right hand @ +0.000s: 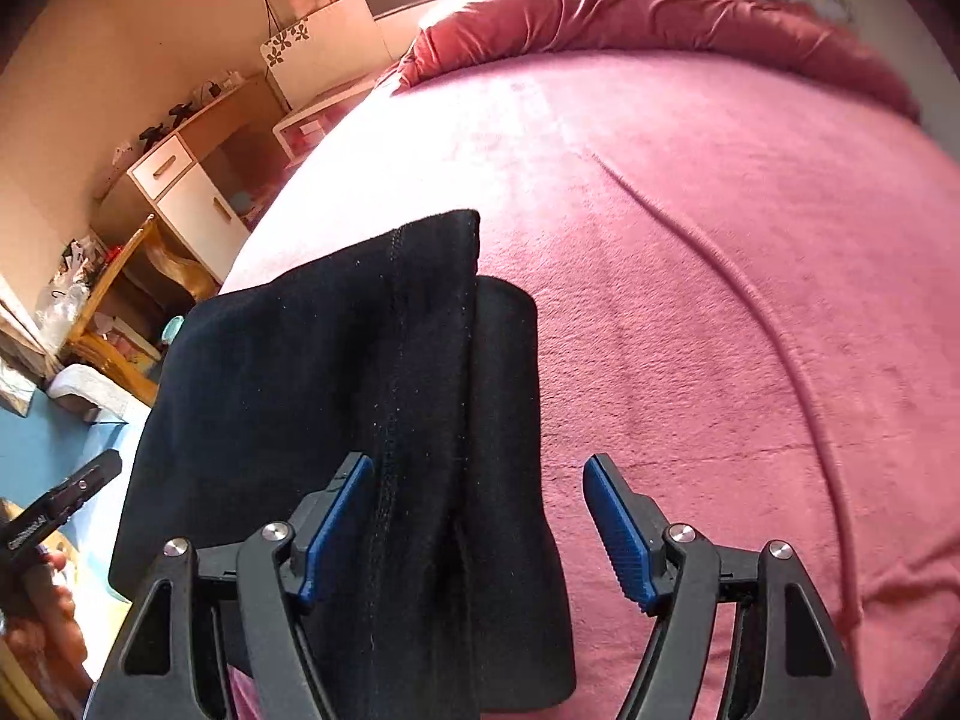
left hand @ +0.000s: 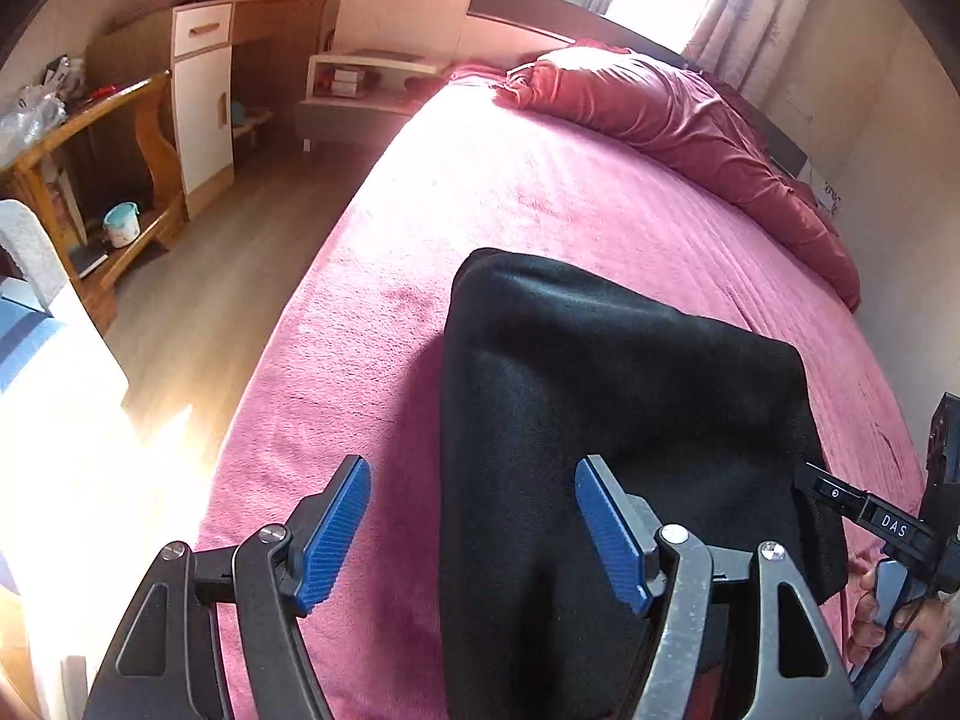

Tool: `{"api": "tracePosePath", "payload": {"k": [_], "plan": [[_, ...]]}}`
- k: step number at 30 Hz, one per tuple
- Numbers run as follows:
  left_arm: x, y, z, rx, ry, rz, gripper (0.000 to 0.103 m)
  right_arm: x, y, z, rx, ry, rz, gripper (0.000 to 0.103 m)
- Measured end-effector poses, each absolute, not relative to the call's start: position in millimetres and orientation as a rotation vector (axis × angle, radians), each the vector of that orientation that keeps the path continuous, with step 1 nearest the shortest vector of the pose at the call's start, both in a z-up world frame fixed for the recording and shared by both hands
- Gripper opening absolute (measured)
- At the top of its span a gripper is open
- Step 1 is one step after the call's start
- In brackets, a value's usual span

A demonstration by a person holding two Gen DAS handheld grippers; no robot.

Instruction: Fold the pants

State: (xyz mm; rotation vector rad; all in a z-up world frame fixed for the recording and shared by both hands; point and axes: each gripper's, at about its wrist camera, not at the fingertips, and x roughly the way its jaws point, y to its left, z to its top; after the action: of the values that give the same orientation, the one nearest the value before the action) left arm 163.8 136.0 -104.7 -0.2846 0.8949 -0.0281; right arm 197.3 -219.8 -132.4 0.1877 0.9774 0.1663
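i see black pants (left hand: 600, 396) lying folded into a thick stack on a pink blanket (left hand: 456, 192) that covers a bed. my left gripper (left hand: 474, 531) hangs over the stack's left edge, its blue pads spread wide, nothing pinched; one pad is over the blanket, the other over the dark cloth. my right gripper (right hand: 477, 525) hangs over the stack's right edge, also spread wide and pinching nothing. a seam runs down the pants in the right wrist view. a red quilt (left hand: 690, 114) is bunched along the far side of the bed. on a low wooden shelf (left hand: 144, 234) by the floor stands a small pale lidded pot (left hand: 122, 224); i cannot tell its contents.
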Motion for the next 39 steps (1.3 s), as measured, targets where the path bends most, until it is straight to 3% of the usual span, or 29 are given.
{"api": "tracePosePath", "payload": {"k": [8, 39], "plan": [[116.0, 128.3, -86.7, -0.235, 0.813, -0.003, 0.072, 150.4, -206.1, -104.8, 0.132, 0.873, 0.086, 0.073], [21.1, 95.8, -59.6, -0.151, 0.714, 0.024, 0.072, 49.4, -150.5, -80.8, 0.012, 0.792, -0.032, 0.074]]}}
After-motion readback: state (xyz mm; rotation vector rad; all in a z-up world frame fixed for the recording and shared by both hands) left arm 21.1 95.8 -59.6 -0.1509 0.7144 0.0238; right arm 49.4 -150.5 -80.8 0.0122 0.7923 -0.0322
